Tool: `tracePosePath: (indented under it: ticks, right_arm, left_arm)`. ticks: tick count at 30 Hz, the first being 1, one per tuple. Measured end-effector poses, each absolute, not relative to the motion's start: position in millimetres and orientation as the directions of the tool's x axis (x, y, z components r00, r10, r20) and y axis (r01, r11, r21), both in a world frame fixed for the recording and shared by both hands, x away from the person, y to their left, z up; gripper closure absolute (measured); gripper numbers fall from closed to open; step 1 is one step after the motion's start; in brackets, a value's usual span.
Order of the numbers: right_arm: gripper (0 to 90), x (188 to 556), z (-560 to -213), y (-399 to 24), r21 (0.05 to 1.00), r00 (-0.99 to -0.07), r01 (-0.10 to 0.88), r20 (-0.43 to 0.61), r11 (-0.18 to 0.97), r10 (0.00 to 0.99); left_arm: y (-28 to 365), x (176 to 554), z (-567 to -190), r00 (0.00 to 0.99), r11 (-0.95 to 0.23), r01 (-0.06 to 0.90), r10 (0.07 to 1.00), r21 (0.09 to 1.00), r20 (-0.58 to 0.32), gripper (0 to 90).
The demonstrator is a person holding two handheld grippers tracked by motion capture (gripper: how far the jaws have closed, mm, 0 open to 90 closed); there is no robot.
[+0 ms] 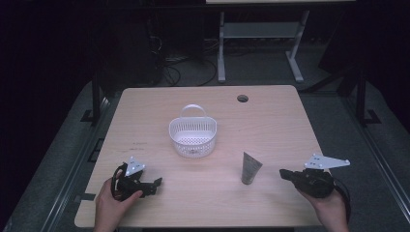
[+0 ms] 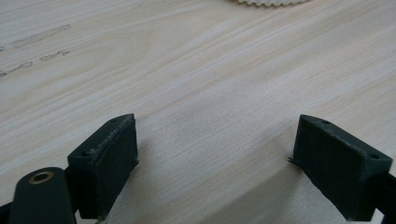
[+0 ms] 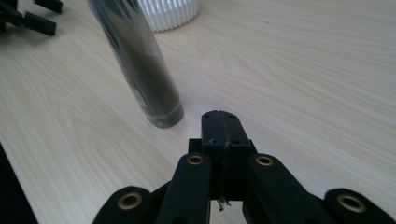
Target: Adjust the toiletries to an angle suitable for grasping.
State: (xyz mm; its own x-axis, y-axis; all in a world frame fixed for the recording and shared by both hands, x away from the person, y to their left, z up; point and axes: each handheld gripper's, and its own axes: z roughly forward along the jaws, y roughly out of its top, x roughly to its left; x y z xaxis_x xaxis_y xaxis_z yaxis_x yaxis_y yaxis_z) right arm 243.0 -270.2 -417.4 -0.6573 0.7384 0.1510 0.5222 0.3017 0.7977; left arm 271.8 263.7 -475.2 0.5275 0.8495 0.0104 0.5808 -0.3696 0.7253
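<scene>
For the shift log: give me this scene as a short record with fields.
surface: wooden table
tube: grey tube standing on its cap, free of both grippers
basket: white basket, handle up, beyond the tube toward the left
left gripper: jaws wide apart, nothing between them, low over the table
right gripper: jaws shut together, empty, pointing toward the tube

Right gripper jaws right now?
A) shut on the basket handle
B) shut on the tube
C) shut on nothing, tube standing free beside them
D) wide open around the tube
C: in the right gripper view the right gripper has its jaws pressed together with nothing between, and the tube stands apart, on the table.
</scene>
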Motion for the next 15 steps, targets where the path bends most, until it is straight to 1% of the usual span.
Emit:
tracePosePath:
  ticks: [6,15]
  right_arm:
    - [90.0,240.0,-406.4,-266.1,0.816,-0.677,0.502,0.165,0.286,0.718]
    - [90.0,238.3,-394.6,-255.6,0.832,-0.712,0.468,0.155,0.298,0.685]
  left_arm:
    - [263.8,271.9,-475.2,0.529,-0.371,0.58,0.849,0.725,0.012,12.7]
    - [263.7,271.9,-475.3,0.528,-0.37,0.58,0.849,0.726,0.011,12.8]
